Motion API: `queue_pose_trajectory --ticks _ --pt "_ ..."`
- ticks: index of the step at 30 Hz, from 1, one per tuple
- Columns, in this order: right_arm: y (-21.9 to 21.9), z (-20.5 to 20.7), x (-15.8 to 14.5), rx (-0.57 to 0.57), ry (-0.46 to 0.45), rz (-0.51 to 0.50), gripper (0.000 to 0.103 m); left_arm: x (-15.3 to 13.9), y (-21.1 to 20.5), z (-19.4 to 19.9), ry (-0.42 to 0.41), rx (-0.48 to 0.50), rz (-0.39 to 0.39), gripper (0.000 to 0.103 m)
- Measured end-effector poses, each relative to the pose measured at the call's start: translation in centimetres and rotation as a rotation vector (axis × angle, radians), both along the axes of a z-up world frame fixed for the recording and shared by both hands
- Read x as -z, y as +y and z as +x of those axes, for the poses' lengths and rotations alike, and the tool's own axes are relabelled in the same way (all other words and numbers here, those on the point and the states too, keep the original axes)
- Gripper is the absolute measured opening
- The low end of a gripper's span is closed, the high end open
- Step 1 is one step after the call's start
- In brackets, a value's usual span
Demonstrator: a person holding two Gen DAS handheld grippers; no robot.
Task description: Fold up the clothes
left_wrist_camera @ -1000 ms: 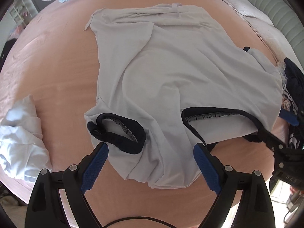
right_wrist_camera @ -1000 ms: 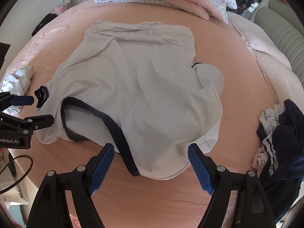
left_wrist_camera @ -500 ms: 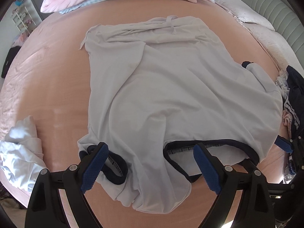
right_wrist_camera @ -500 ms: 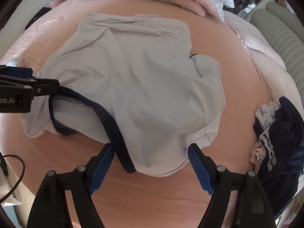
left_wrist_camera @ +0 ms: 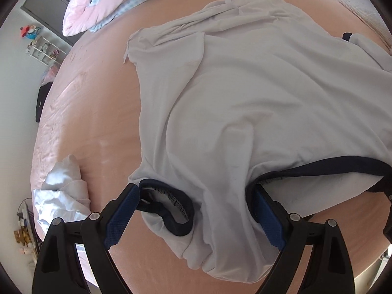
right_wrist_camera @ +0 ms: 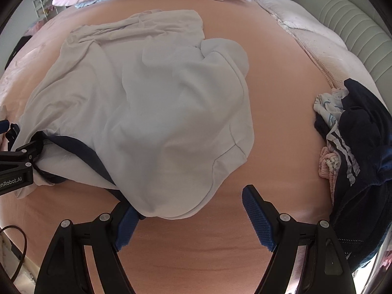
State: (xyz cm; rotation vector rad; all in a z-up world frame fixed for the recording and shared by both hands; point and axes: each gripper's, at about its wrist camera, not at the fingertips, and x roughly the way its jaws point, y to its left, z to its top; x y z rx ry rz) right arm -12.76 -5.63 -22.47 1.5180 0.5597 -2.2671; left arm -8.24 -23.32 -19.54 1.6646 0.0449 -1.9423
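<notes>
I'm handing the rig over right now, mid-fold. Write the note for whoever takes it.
Left gripper: open, straddling the shirt at its near sleeve cuff, next to the navy collar. Nothing clamped.
Right gripper: open, at the shirt's other near corner; the left finger is tucked under the fabric edge, the right finger over bare bed.
Shirt lies spread but wrinkled, far hem bunched, far sleeve flopped onto the body.
Other clothes: white bundle on one side, dark pile on the other.
Done: no fold visible yet.
Left: grip both corners, fold, then do the rest.
</notes>
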Motion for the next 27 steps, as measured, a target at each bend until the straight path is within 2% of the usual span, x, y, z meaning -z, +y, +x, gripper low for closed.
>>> queue_pose_trajectory --ticks 2,7,13,17,23,27 --pt "-0.3 0.3 -0.1 -0.016 0.031 0.02 0.08 0.3 -0.4 0.3 -0.016 0.001 0.012 0.092" --pt "-1.1 1.0 0.3 -0.044 0.096 0.093 0.08 0.1 -0.2 1.4 -0.065 0.01 -0.03 0.092" --pt "-1.4 1.3 0.5 -0.074 0.147 0.114 0.079 -0.3 1.2 3.2 -0.083 0.063 -0.155 0.092" --pt "-2.3 2.4 1.3 -0.15 0.226 0.174 0.075 1.2 1.4 3.5 -0.091 0.079 -0.151 0.092" --pt "-3.3 3.6 2.7 -0.256 0.352 0.247 0.067 1.6 0.3 4.7 0.079 0.03 -0.151 0.095" --pt "-4.0 5.1 3.5 -0.324 0.418 0.288 0.055 2.3 0.3 5.7 0.188 -0.017 -0.14 0.098"
